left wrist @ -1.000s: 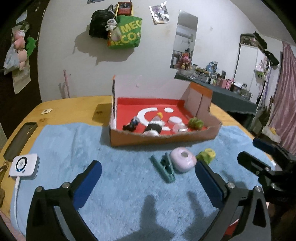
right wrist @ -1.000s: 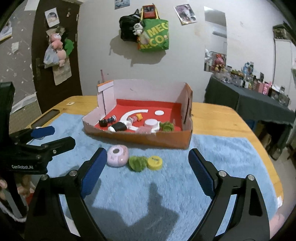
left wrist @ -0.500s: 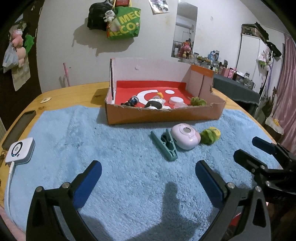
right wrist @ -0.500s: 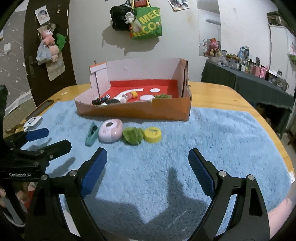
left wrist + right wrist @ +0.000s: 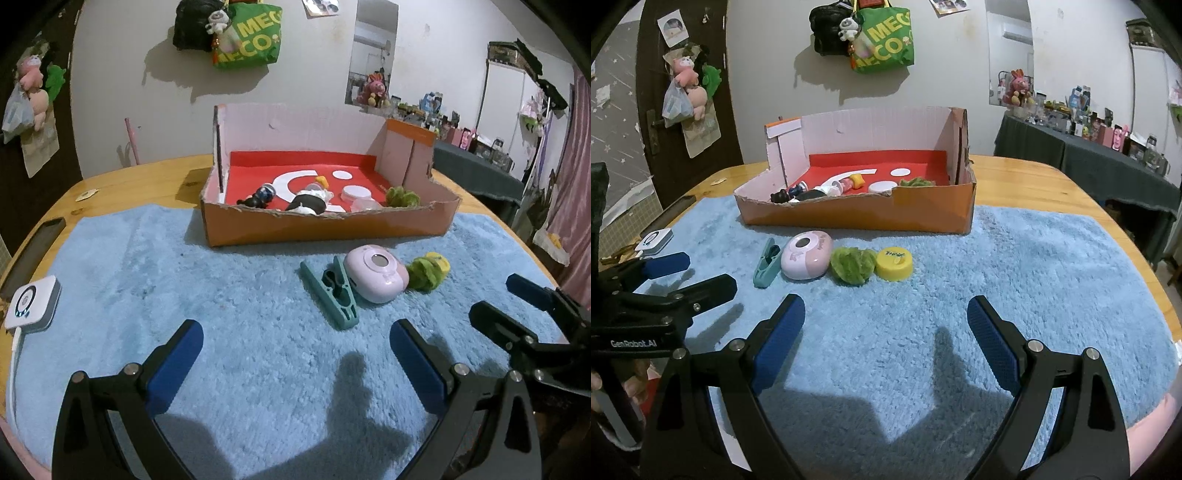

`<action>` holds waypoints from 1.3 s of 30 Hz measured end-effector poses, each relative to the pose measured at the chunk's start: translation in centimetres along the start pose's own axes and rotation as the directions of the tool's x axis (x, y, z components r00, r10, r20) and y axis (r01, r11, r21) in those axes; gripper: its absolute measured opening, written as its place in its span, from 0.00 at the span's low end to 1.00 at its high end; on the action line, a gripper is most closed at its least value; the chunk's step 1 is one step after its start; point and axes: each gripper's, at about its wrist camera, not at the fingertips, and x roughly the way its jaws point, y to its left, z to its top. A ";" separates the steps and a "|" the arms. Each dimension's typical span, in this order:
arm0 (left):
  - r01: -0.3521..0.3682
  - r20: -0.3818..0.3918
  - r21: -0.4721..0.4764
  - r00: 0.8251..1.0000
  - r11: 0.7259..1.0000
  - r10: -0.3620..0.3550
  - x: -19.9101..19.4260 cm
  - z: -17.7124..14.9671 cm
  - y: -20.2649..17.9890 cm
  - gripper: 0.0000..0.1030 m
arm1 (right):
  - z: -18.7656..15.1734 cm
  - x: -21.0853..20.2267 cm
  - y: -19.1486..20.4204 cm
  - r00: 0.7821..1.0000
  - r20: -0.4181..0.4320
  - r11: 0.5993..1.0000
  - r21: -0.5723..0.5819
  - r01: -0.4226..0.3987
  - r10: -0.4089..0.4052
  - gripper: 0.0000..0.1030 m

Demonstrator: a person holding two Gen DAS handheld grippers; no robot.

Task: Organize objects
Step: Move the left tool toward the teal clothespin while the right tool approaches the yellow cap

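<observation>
Your left gripper (image 5: 291,345) and right gripper (image 5: 885,319) both hang with tongs spread wide and nothing between them, low over the blue towel (image 5: 1015,266). Four loose items lie in a touching row on the towel, just in front of the cardboard box (image 5: 923,218): teal clothespin (image 5: 765,263), pink case (image 5: 806,254), green fuzzy ball (image 5: 852,266), yellow cap (image 5: 894,264). Inside the box, on its red floor, rest small figurines (image 5: 288,197), a white lid (image 5: 355,192) and another green ball (image 5: 402,196). A white device (image 5: 32,303) sits at the towel's left edge.
</observation>
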 end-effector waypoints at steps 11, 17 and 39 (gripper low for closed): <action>-0.037 -0.092 0.036 0.995 0.999 0.040 3.5 1.5 0.0 1.00 | 1.8 1.5 -1.6 1.000 -0.016 1.000 0.019 0.012 -0.012 0.88; -0.075 -0.117 0.053 0.990 0.996 0.081 4.1 1.6 1.1 1.00 | 2.4 2.8 -2.1 0.999 -0.044 1.000 0.000 0.025 -0.025 0.88; 0.072 -0.125 0.136 0.991 0.988 -0.056 5.4 2.9 -0.5 0.71 | 4.1 7.9 -2.8 0.968 -0.248 0.985 -0.174 0.003 -0.047 0.84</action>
